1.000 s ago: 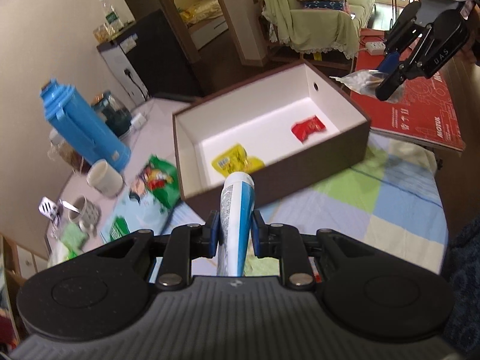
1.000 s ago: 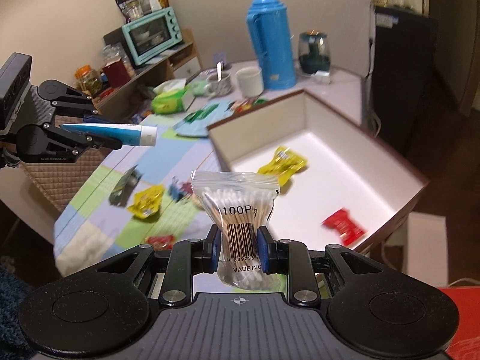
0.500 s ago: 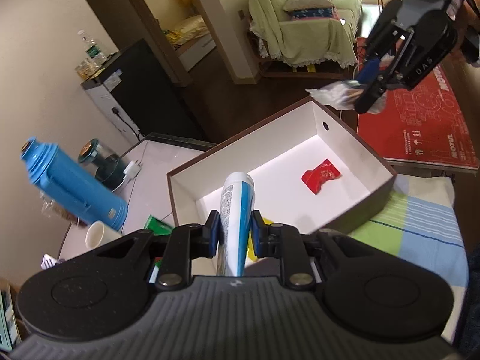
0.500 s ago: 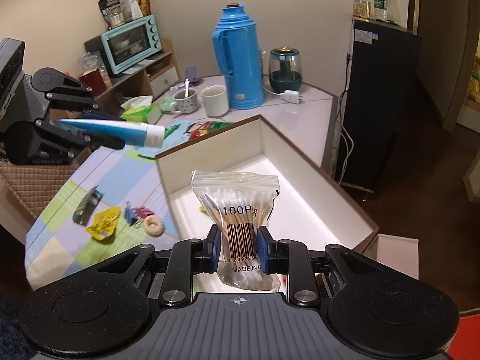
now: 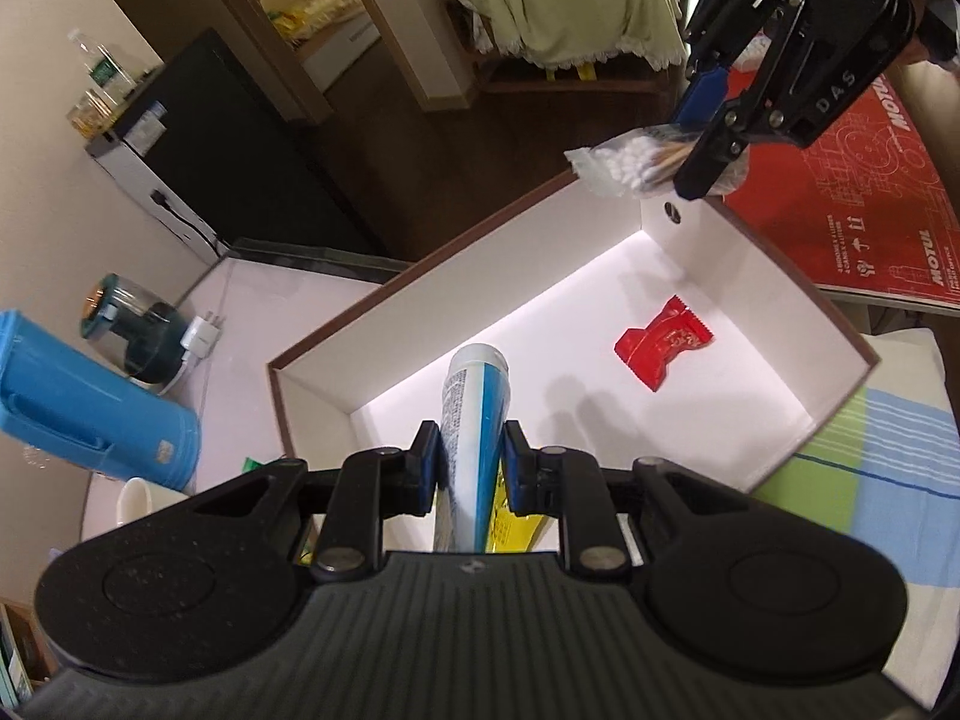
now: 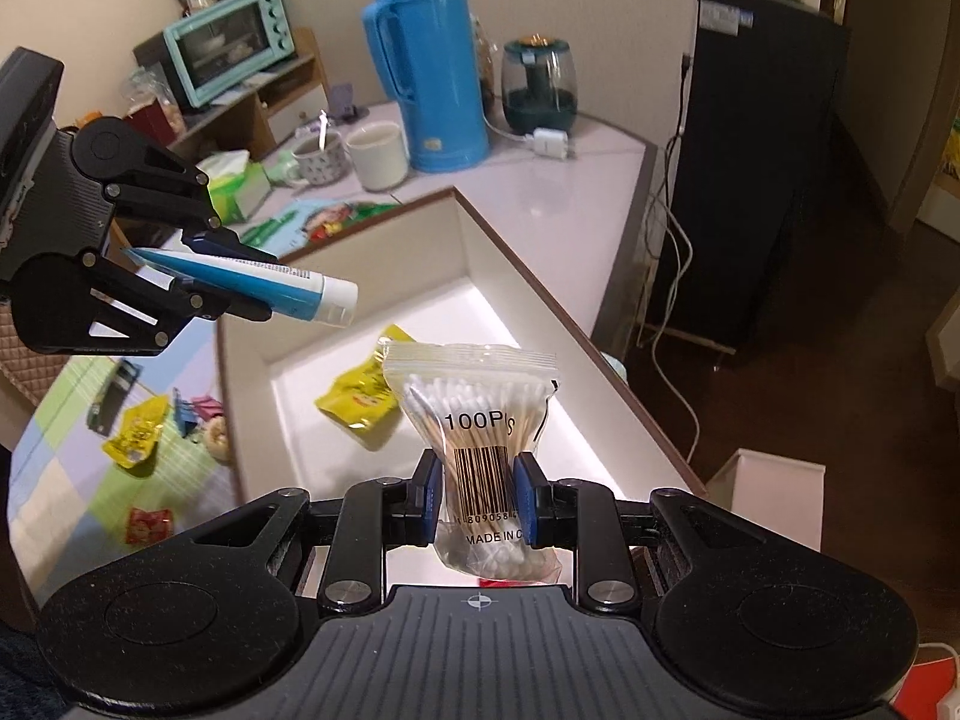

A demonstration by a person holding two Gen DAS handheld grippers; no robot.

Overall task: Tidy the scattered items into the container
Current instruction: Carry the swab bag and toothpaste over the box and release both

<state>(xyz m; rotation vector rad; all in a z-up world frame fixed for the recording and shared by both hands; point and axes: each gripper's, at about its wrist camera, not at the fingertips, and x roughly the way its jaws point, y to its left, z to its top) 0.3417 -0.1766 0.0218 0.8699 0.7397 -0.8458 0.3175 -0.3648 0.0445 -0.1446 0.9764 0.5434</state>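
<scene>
- A toothpaste tube (image 5: 474, 420) is pinched between the fingers of the left gripper (image 5: 469, 468), cap forward, and is held above the near end of the open box (image 5: 780, 276).
- A zip bag of cotton swabs (image 6: 480, 438) is squeezed at its waist by the right gripper (image 6: 474, 498), over the box's white floor.
- Inside the box, a red sachet (image 5: 663, 341) is seen at 2 o'clock from the tube in the left wrist view; a yellow packet (image 6: 360, 396) lies at 10 o'clock from the bag.
- Scattered on the checked cloth (image 6: 54, 480) are a second yellow packet (image 6: 135, 435), a small red packet (image 6: 149, 525) and binder clips (image 6: 192, 411).
- Risk: if the tube were released so near the box's wall, it could be tipped onto the rim and rolled out; the slippery bag could slide sideways; the two grippers could be knocked together above the box.
</scene>
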